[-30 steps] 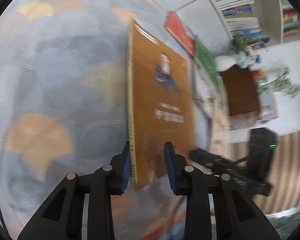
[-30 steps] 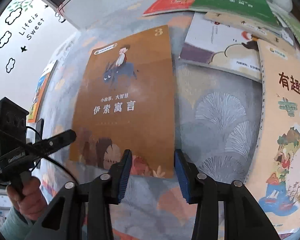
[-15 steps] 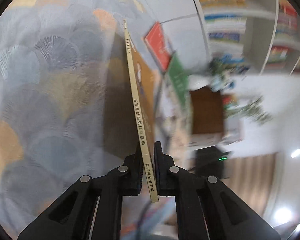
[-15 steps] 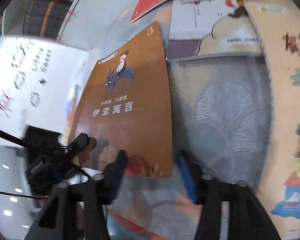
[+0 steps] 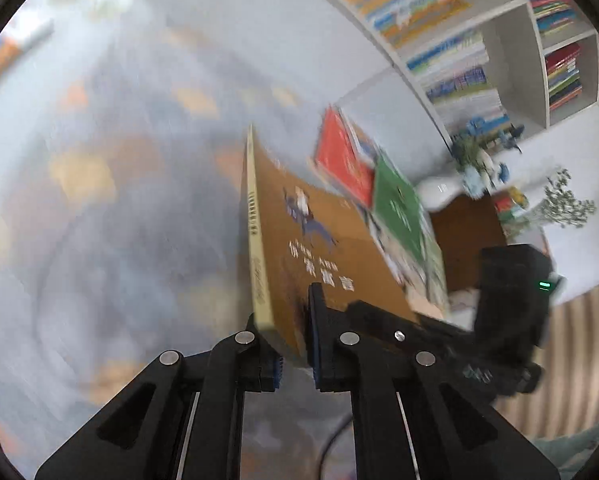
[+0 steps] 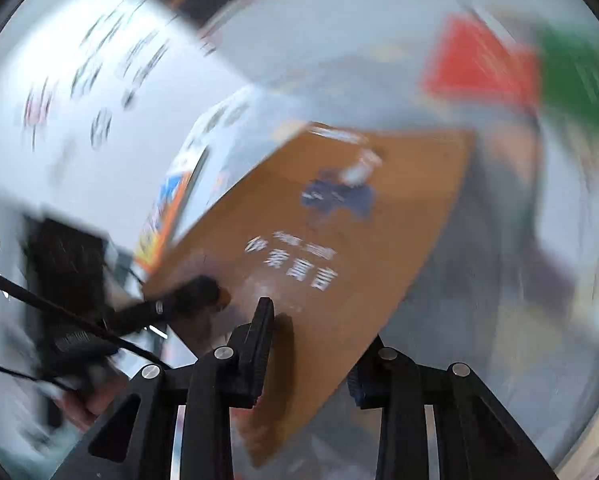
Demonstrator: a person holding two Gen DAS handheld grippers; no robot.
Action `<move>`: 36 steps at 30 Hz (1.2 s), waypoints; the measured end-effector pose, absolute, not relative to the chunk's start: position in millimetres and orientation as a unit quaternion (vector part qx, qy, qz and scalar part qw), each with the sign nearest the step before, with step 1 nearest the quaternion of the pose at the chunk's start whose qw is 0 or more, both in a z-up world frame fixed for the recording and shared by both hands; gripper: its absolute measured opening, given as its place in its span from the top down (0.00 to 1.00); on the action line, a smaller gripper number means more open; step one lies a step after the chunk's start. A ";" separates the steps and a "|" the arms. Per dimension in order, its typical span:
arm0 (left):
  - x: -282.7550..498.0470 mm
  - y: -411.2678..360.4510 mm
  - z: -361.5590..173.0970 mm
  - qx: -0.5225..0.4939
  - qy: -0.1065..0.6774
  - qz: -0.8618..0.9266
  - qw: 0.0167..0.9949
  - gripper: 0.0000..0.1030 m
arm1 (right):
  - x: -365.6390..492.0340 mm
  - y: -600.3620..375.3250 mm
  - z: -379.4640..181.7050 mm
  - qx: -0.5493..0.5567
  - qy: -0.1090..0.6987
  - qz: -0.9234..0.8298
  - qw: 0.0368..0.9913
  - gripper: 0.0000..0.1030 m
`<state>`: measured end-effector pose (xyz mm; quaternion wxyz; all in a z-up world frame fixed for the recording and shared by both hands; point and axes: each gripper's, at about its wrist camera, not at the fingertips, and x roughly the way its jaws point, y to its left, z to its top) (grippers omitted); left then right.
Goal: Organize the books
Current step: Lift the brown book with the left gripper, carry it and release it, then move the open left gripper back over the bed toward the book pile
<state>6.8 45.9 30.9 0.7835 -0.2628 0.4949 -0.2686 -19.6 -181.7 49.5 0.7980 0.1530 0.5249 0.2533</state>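
Observation:
A brown picture book (image 5: pixel 323 240) with a yellow spine is lifted off the patterned rug (image 5: pixel 99 200) and tilted. My left gripper (image 5: pixel 293 336) is shut on its near corner by the spine. In the right wrist view the same brown book (image 6: pixel 339 220) slants between the fingers of my right gripper (image 6: pixel 311 344), whose jaws are closing. One finger (image 6: pixel 259 332) lies over the cover and the other is below the book's edge; a gap still shows. The left gripper's fingertips (image 6: pixel 195 292) hold the book's left corner there. Both views are blurred.
A red book (image 5: pixel 343 160) and a green book (image 5: pixel 399 204) lie on the rug behind the brown one. A white bookshelf (image 5: pixel 499 40) full of books stands at the back right, with a white vase (image 5: pixel 439 192) and a brown box (image 5: pixel 467 224) below it. A colourful book (image 6: pixel 163 216) leans by the wall.
The brown book has risen off the rug and turned its cover toward the left camera. The right gripper has moved onto the book's lower edge, so the book now lies between its fingers.

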 end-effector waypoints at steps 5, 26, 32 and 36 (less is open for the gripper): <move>54.3 80.7 56.7 -0.279 0.437 -0.248 0.819 0.91 | 35.5 -140.9 90.5 0.096 0.483 0.291 0.820 0.70; -85.6 55.6 -23.4 -0.239 0.588 -0.176 0.752 0.75 | -84.4 -186.2 -11.1 0.184 0.644 0.257 0.697 0.58; -103.7 25.3 -2.5 -0.232 0.585 -0.160 0.761 0.75 | -109.1 -191.0 12.2 0.108 0.629 0.289 0.714 0.59; -139.5 9.7 7.1 -0.227 0.578 -0.147 0.770 0.75 | -101.7 -193.1 34.2 0.083 0.602 0.298 0.736 0.53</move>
